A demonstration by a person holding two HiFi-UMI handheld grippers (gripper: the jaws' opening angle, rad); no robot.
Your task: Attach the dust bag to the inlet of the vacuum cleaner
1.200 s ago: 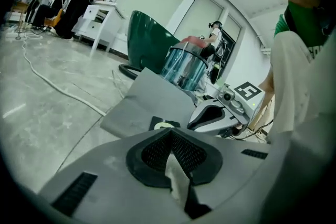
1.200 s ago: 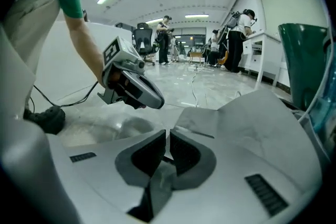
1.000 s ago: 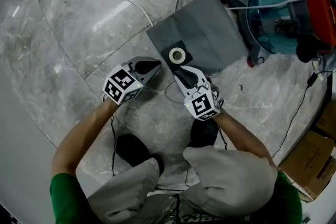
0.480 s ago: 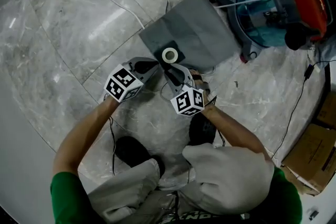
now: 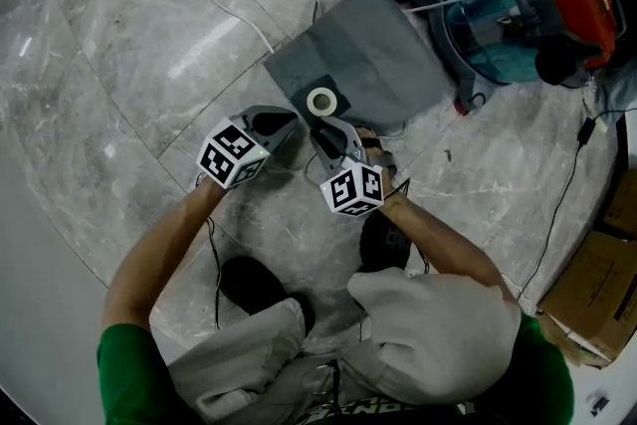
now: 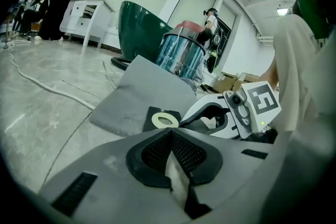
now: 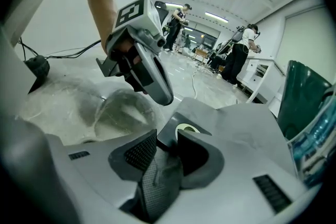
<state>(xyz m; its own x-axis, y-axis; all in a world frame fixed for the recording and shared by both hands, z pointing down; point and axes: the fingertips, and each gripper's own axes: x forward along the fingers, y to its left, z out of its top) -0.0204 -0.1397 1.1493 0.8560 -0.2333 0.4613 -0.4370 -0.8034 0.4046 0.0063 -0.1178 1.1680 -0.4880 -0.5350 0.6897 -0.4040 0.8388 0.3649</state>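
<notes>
The vacuum cleaner [image 5: 513,10], just beyond the dust bag [image 5: 378,50], fades into the head view's dark rim. Both forearms [image 5: 164,244] reach forward to the bag's near edge. The left gripper [image 5: 287,123] sits closed and empty beside the bag's black collar [image 5: 339,95]. The right gripper [image 7: 166,132] has its jaws apart around that collar's corner. The trouser print [image 5: 383,410] is unreadable.

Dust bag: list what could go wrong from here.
1. The right gripper has its jaws apart round only a corner of the dust bag's dark collar. A pinch there may slip or bend it.
2. The left gripper is shut and empty beside the collar, so the limp bag would likely hang from one point when lifted.
3. A white cable runs up to the bag's edge and could snag on the way to the vacuum cleaner.
</notes>
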